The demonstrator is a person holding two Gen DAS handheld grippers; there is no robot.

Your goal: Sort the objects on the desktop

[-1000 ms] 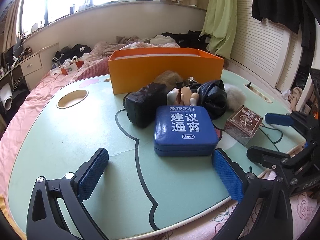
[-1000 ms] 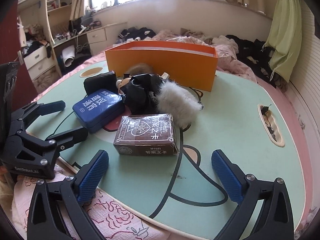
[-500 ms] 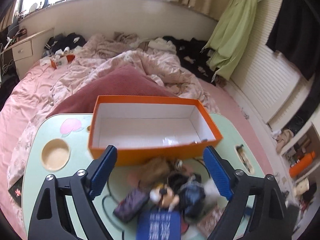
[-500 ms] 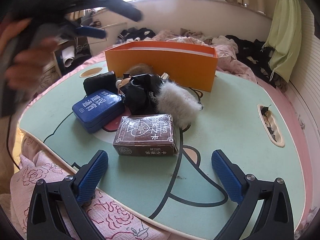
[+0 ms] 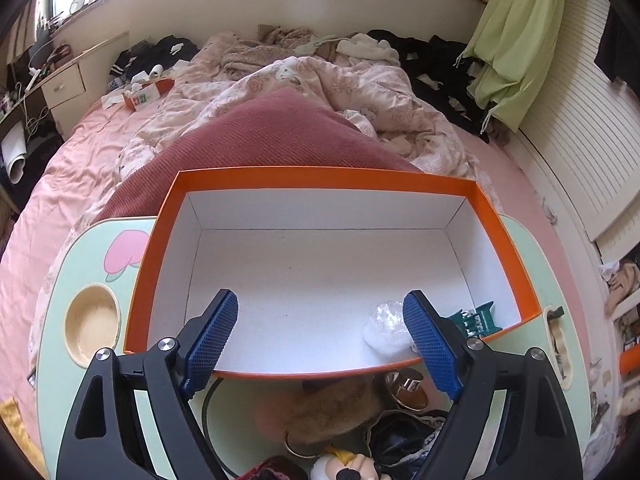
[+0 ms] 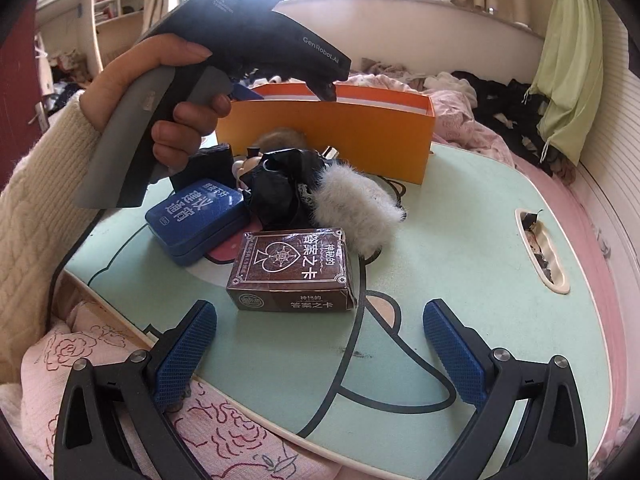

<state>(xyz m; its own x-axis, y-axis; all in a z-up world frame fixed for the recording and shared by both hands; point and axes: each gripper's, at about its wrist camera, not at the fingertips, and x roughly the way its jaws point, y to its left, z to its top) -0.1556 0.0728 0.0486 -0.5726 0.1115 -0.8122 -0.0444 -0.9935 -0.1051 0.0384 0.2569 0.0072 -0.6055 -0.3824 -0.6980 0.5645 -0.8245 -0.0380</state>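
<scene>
An orange box (image 5: pixel 344 178) with a white inside stands at the back of the green table (image 6: pixel 460 216). In it lie a clear plastic wrap (image 5: pixel 386 328) and a green hair claw (image 5: pixel 476 318). My left gripper (image 5: pixel 320 296) hovers over the box's near wall, tilted down. Its jaws are closing with nothing between them. A hand (image 6: pixel 132 92) holds it above the pile. In front of the box lie a brown furry piece (image 5: pixel 328 408), a black bag (image 6: pixel 280 184), a white fluffy piece (image 6: pixel 356 204), a blue tin (image 6: pixel 196 216) and a brown card box (image 6: pixel 292 260). My right gripper (image 6: pixel 320 308) stands open, empty, just short of the card box.
A round cup hole (image 5: pixel 93 322) is sunk in the table's left side, and a slot (image 6: pixel 540 248) near its right edge. Gold bangles (image 5: pixel 406 392) and a small doll (image 5: pixel 348 468) lie in the pile. A red cushion (image 5: pixel 264 136) and rumpled bedding lie behind the box.
My left gripper rose from the table's front edge and travelled forward over the pile to the orange box; its jaws narrowed a little. The right gripper kept still.
</scene>
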